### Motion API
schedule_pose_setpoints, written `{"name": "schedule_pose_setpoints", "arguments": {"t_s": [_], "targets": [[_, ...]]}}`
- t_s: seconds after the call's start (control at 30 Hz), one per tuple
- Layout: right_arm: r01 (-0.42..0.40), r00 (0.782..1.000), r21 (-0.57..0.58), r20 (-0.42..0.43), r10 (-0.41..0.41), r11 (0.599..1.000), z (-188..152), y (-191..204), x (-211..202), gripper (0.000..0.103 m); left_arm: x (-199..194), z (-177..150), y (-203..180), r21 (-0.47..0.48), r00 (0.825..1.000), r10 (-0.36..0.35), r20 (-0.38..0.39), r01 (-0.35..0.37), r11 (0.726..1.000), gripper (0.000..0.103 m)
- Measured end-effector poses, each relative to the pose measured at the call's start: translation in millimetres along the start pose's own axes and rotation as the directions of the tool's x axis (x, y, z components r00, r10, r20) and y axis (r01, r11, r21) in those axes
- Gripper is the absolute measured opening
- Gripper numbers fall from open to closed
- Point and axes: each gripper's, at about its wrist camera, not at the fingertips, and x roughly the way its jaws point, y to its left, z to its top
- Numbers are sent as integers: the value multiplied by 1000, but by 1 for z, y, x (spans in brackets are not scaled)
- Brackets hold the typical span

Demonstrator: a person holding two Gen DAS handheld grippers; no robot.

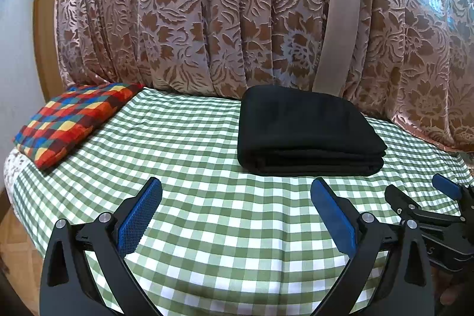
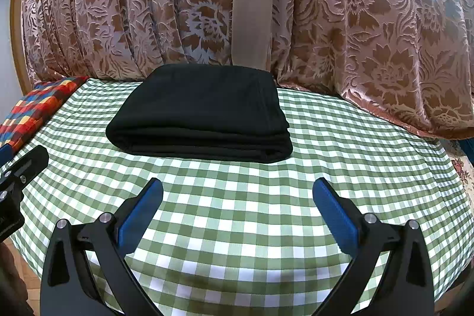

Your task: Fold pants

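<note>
At far left, a multicoloured checked cushion lies at the far left corner of the bed, which is covered by a green-and-white gingham sheet. Left tongs: blue-padded fingers spread wide, nothing between them, poised over bare sheet near the front edge. Centre: the black pants, folded into a compact layered rectangle, rest flat on the sheet toward the back, their rear edge close to the brown floral curtain hanging behind the bed. The pants lie apart from both tongs, beyond their fingertips. Right tongs: likewise spread wide and empty, over the sheet in front of the pants, just beside the left tongs. At far right, the curtain drapes onto the bed's corner.
</note>
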Motion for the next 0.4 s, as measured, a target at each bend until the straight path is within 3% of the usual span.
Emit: {"name": "schedule_pose_setpoints", "arguments": {"t_s": [0.4], "targets": [[-14,1000,-2,-13,13,1000,2,-8,8,101,10,-2,2,-1,999,2,-33,-2,1000,99]]}}
